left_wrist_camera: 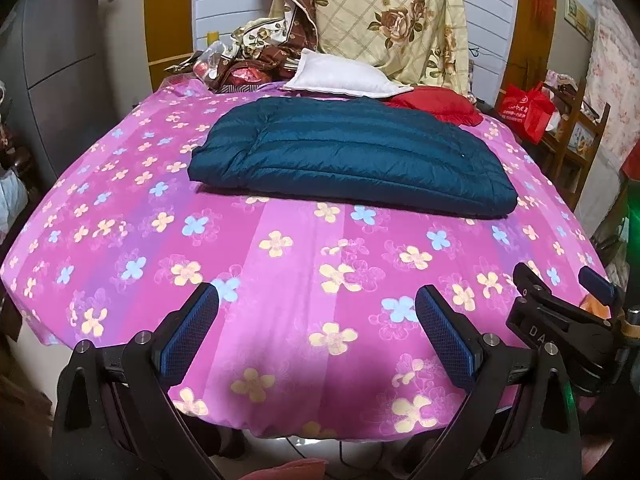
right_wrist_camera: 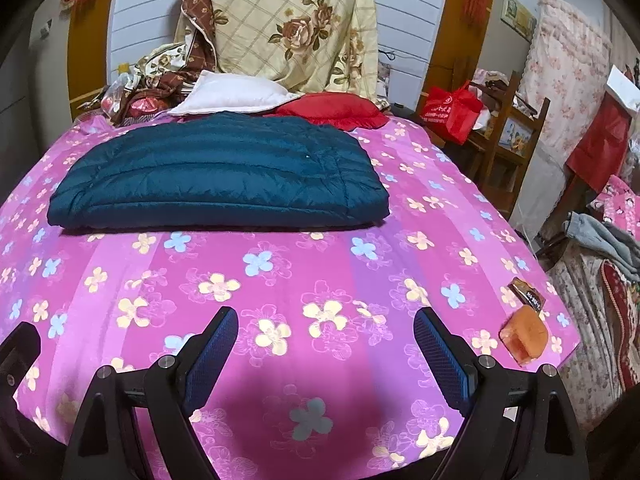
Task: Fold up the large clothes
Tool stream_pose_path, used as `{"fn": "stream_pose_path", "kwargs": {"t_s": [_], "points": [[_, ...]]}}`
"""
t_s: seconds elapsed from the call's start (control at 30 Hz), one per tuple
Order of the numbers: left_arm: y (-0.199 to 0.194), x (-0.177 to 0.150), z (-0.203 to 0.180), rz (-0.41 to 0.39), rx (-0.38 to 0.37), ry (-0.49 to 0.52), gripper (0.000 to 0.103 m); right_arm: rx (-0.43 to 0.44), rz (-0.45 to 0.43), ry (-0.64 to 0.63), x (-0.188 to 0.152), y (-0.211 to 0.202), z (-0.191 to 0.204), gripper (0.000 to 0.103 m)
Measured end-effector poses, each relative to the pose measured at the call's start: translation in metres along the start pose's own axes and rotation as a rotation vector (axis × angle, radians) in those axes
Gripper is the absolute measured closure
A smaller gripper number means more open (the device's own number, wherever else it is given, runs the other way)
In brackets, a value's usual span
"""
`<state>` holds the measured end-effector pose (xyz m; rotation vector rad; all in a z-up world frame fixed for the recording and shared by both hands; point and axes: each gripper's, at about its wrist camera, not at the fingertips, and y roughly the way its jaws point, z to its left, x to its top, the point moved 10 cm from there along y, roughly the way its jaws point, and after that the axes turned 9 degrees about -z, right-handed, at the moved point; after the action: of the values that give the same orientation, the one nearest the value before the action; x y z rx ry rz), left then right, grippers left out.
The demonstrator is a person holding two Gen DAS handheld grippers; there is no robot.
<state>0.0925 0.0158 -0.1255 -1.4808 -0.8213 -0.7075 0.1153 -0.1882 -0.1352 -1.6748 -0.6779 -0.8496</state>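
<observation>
A dark teal quilted down jacket (left_wrist_camera: 352, 156) (right_wrist_camera: 220, 176) lies folded into a flat rectangle on the far half of the pink flowered bed sheet (left_wrist_camera: 280, 272) (right_wrist_camera: 320, 272). My left gripper (left_wrist_camera: 316, 300) hovers open over the near edge of the bed, well short of the jacket, nothing between its blue pads. My right gripper (right_wrist_camera: 326, 322) is also open and empty over the near sheet; it shows at the right edge of the left wrist view (left_wrist_camera: 560, 280). Neither gripper touches the jacket.
Behind the jacket lie a white pillow (left_wrist_camera: 344, 78) (right_wrist_camera: 232, 96), a red garment (left_wrist_camera: 436, 104) (right_wrist_camera: 332, 110) and a pile of floral bedding (left_wrist_camera: 392, 20). An orange object (right_wrist_camera: 524, 338) and a small brown packet (right_wrist_camera: 526, 294) sit near the bed's right corner. Wooden chair with red bag (right_wrist_camera: 452, 110) stands right.
</observation>
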Motion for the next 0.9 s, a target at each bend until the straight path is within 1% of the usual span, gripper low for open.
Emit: {"fn": "stream_pose_path", "kwargs": {"t_s": [0.5, 0.9], "points": [[0.0065, -0.0042, -0.0007, 0.030, -0.017, -0.009, 0.004, -0.019, 0.006, -0.027, -0.0022, 0.0035, 0.0036, 0.015], [0.0093, -0.0068, 0.0025, 0.040, -0.016, -0.016, 0.004, -0.021, 0.014, -0.031, -0.0055, 0.0054, 0.0050, 0.015]]}}
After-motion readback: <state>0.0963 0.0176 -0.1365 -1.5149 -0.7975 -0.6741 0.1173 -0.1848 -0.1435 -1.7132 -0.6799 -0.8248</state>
